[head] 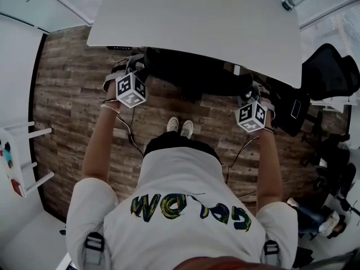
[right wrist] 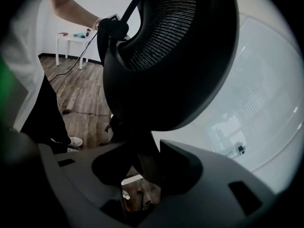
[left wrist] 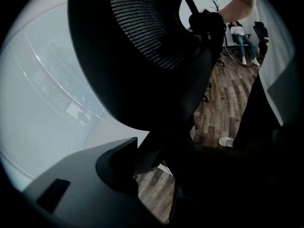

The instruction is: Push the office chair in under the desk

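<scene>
Office chair [head: 191,75] between left claw [head: 136,65], right claw [head: 251,92]

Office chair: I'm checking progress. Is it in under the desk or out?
Mostly in: the office chair shows only its black back at the near edge of the desk; its seat is hidden beneath.

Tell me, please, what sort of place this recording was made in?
Most likely an office: a white desk with a black mesh-backed office chair at it, another office chair off to the right, and wood-pattern flooring.
</scene>
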Demonstrator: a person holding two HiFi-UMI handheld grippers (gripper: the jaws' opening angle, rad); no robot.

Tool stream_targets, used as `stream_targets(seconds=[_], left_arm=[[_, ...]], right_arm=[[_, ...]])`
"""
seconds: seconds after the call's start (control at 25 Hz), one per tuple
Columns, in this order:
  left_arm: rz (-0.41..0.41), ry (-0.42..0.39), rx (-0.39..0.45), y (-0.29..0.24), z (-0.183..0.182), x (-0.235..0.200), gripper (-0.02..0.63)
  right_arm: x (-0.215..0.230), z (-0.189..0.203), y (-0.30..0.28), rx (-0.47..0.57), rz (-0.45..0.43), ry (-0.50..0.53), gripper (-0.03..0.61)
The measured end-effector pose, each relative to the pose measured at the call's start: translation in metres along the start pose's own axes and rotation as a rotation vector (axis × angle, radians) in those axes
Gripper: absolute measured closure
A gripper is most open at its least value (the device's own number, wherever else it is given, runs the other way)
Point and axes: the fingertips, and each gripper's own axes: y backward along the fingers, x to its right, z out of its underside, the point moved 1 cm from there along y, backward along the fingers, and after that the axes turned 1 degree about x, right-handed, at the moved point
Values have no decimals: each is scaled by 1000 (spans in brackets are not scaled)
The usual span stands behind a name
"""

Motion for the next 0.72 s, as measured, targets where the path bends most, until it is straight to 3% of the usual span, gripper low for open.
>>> stream_targets(seconds=[0.72], left_arm=[[17,-14,32,-19,-3,-24,453]], right_arm=[[23,-5,-20,-43,0,-24,405]])
